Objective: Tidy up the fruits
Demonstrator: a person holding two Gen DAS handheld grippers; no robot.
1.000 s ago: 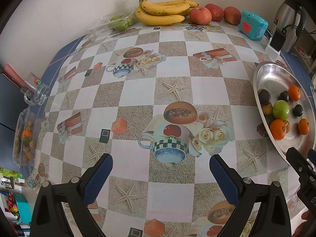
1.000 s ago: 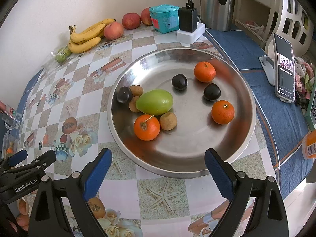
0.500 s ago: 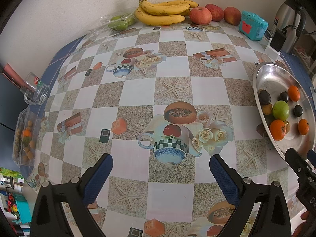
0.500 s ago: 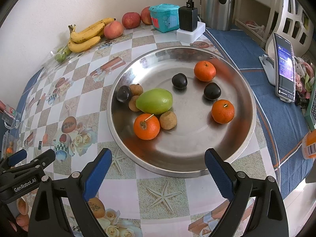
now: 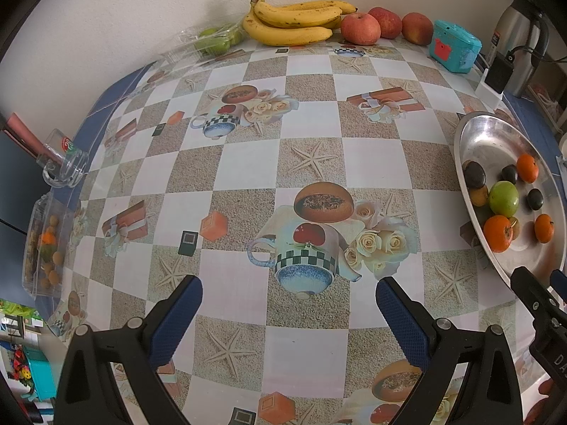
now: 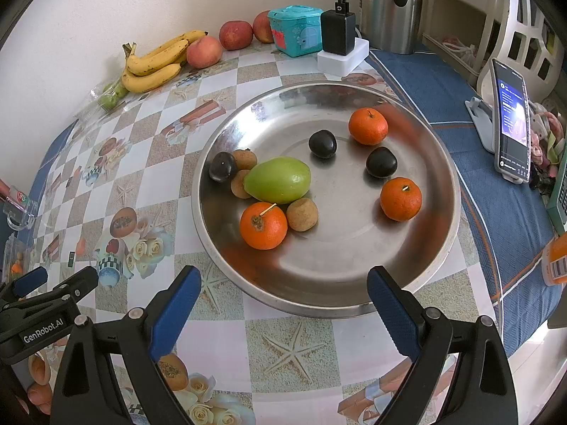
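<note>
A round steel plate (image 6: pixel 354 297) (image 5: pixel 475 138) holds a green mango (image 6: pixel 278 179) (image 5: pixel 503 197), three oranges (image 6: pixel 263 225), three dark plums (image 6: pixel 322 144) and some brown longans (image 6: pixel 302 214). My right gripper (image 6: pixel 283 294) is open and empty, hovering at the plate's near rim. My left gripper (image 5: pixel 288 301) is open and empty over the checked tablecloth, left of the plate. Bananas (image 5: pixel 294 23) (image 6: pixel 156 63) and apples (image 5: pixel 359 28) (image 6: pixel 203 51) lie along the back wall.
A clear box of green fruit (image 5: pixel 212 40) sits at the back left. A teal box (image 6: pixel 294 30), a charger (image 6: pixel 338 33) and a steel kettle (image 6: pixel 393 3) stand behind the plate. A phone on a stand (image 6: pixel 510 120) is at right. A glass mug (image 5: pixel 65 163) and a clear fruit tray (image 5: pixel 44 244) sit at the left edge.
Nothing has visibly moved. The phone screen at right shows different content.
</note>
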